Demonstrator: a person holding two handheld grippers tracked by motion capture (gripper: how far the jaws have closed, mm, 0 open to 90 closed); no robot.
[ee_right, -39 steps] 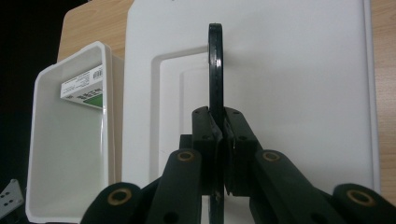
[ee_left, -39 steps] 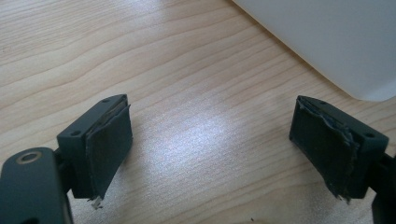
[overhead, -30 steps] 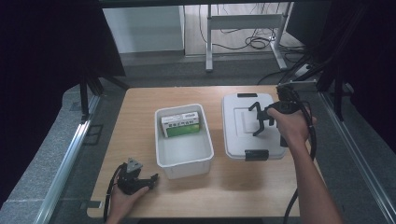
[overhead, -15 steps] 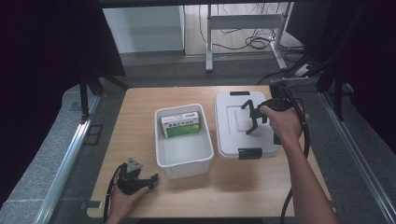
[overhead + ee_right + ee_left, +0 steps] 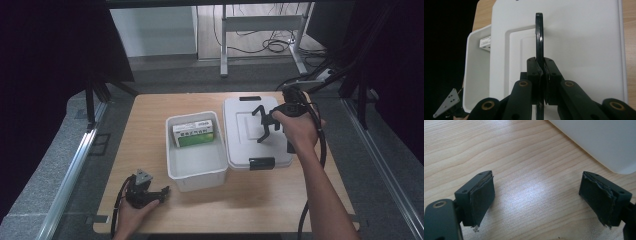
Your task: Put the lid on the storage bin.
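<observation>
A white lid with black latches hangs by its thin black handle. My right gripper is shut on that handle, its pads pressed on it from both sides. The lid overlaps the right rim of the open white bin. A green and white box leans on the bin's far wall. My left gripper rests at the table's front left, open, with only bare wood between the pads.
The bin's rounded corner lies just beyond the left gripper. The wooden table has free room along its front and left side. Metal rails flank the table, and cables trail on the floor behind it.
The right gripper has carried the lid to the left, from the table's right side up to the bin's right rim. The left gripper has stayed in place.
</observation>
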